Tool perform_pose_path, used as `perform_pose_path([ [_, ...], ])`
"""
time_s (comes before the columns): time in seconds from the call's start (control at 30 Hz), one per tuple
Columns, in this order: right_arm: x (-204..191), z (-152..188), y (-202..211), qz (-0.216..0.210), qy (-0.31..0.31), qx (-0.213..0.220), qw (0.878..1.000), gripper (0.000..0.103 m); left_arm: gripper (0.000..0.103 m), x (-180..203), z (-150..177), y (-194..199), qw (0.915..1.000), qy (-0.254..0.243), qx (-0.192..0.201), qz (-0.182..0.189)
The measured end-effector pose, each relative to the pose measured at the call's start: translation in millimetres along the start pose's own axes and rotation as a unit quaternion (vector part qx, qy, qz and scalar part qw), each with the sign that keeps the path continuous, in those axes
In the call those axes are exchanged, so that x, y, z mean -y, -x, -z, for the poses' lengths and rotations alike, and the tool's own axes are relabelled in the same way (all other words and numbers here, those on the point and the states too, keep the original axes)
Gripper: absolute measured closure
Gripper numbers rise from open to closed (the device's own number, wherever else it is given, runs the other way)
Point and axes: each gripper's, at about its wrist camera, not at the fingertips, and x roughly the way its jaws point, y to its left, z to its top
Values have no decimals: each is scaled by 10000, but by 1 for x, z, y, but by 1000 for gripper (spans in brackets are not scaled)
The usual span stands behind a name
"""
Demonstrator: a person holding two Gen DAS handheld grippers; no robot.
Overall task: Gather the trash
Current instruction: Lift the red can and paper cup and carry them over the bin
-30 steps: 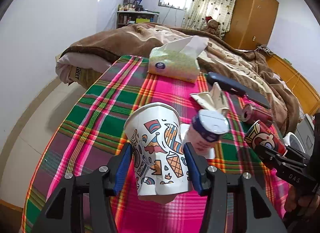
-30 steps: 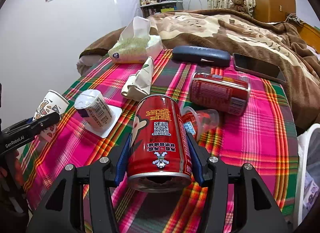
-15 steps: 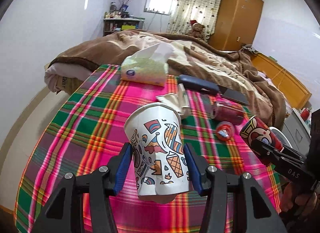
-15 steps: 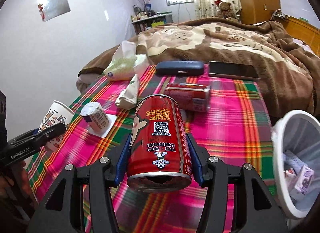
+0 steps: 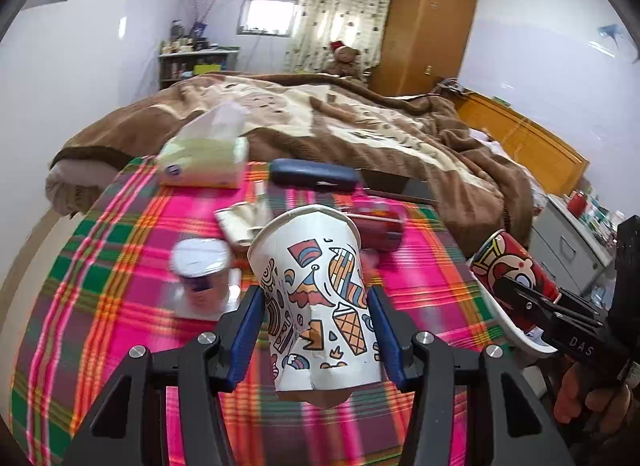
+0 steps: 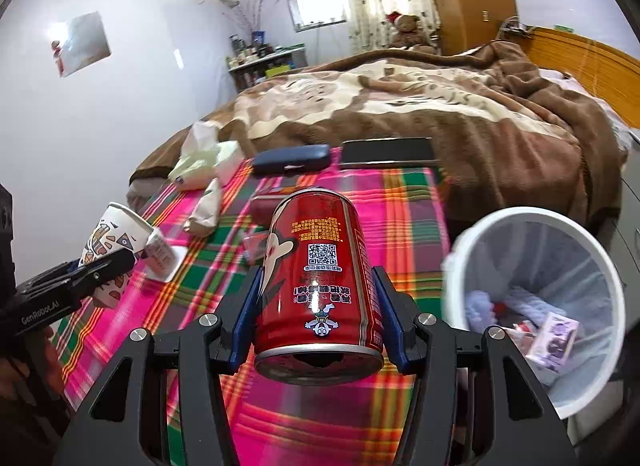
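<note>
The paper cup [image 5: 320, 298] is matt and creased; the metal can [image 6: 320, 278] gleams glossy red. Beneath lies a woven plaid cloth [image 6: 404, 225]; at four o'clock, a smooth white plastic bin [image 6: 536, 306].

surface: plaid cloth [image 6: 412, 201] | on it: tissue pack [image 5: 202, 161], blue case [image 6: 291, 159], phone [image 6: 387, 151], can [image 5: 378, 227], yogurt cup [image 5: 200, 270], wrapper [image 6: 206, 209]

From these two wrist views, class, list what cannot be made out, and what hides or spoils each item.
- Left wrist view: the second can is half hidden behind the paper cup.
- Left wrist view: the small tub is motion-blurred, label unreadable.
- Right wrist view: the bin floor is covered by its contents, and the held can hides the cloth behind.
</note>
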Motion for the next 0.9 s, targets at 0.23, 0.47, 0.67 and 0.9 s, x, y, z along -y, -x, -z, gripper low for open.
perform_pose_path([
  [0.23, 38, -1, 17, 316, -251, 174, 9990, 49, 50, 56, -6, -15, 9986, -390, -56, 358],
  [0.47, 73, -1, 29, 688, -455, 233, 9963, 49, 50, 111, -9, -36, 9945, -754, -191, 701],
  [0.67, 97, 1, 32, 983, -566, 168, 9934, 49, 50, 154, -7, -56, 9893, -1010, -332, 997],
  [0.9, 122, 6, 31, 1230, -749, 17, 9896, 49, 49, 198, -5, -78, 9828, -1275, -520, 1232],
])
